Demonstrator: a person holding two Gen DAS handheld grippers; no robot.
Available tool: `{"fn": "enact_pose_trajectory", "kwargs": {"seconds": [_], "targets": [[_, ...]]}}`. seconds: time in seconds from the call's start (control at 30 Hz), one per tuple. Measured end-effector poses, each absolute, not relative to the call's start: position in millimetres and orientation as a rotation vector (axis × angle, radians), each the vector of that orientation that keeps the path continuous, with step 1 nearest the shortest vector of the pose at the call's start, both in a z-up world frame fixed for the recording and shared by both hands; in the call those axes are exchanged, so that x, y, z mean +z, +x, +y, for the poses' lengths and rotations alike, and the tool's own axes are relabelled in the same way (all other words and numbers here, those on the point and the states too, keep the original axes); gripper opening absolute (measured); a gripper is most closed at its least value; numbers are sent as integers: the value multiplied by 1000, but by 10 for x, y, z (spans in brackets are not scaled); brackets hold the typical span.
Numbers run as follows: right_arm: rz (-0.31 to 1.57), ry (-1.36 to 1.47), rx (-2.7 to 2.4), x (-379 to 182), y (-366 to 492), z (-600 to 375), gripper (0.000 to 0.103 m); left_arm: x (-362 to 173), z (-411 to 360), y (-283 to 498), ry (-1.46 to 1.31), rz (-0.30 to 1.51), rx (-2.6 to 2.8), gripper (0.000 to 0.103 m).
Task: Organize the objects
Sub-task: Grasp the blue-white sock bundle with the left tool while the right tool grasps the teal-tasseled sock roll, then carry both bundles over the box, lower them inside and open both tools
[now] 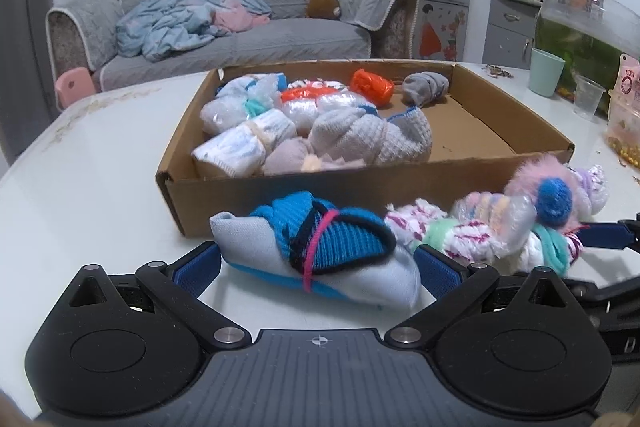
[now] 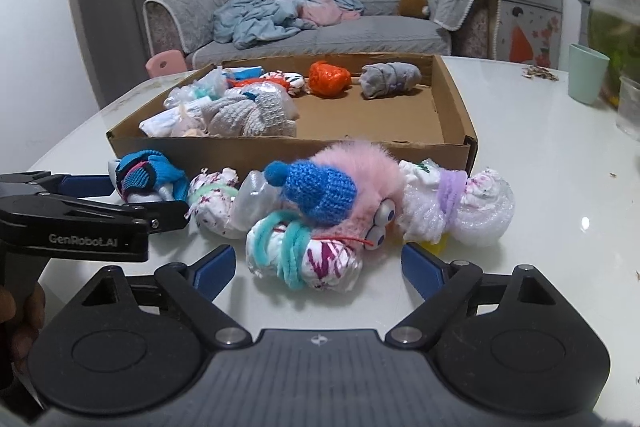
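A cardboard box on the white table holds several rolled sock bundles, an orange one and a grey one. In front of it lie loose bundles. My left gripper is open, its fingers on either side of a blue-and-white sock bundle. My right gripper is open around a white bundle tied with teal yarn. Behind that bundle sits a pink fluffy toy with a blue knit hat. A white bundle with a purple tie lies to the right.
A green cup, a clear plastic cup and a large glass jar stand at the table's right. A grey sofa with a blue blanket is behind the table. The left gripper's body shows in the right wrist view.
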State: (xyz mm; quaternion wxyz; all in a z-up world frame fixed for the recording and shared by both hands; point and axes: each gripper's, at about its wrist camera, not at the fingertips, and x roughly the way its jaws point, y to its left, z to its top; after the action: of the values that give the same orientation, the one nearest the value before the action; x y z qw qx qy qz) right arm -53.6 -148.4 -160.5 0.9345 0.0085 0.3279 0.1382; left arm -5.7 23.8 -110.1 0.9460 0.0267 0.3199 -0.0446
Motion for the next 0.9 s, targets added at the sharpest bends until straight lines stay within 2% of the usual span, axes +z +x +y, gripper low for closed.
{"fn": "enact_pose_trajectory", "kwargs": {"seconds": [0.17,0.27,0.3,0.33,0.37,0.7,0.9], "targets": [[676,10,263,-1603,-525,-1451,85,-1109,240,25,56,656,-102,103],[663,-18,245,-1599,-553,-1427,65,-1110,253,41,36,653,-107,100],[657,-28,246,-1599,-566,-1422,57,-1112,257,45,34,655,-106,92],[650,-32,252,-1601,-595,-1431,53,-1116,258,45,40,659,-101,85],[647,-31,257,-1598,-601,-1433,50,-1126,265,40,40,668,-111,83],[601,-43,363,-1541,-856,-1626,48,-1102,296,-288,26,659,-128,81],[511,-83,445,-1153,-942,-1922,48,-764,300,-470,88,607,-194,81]]}}
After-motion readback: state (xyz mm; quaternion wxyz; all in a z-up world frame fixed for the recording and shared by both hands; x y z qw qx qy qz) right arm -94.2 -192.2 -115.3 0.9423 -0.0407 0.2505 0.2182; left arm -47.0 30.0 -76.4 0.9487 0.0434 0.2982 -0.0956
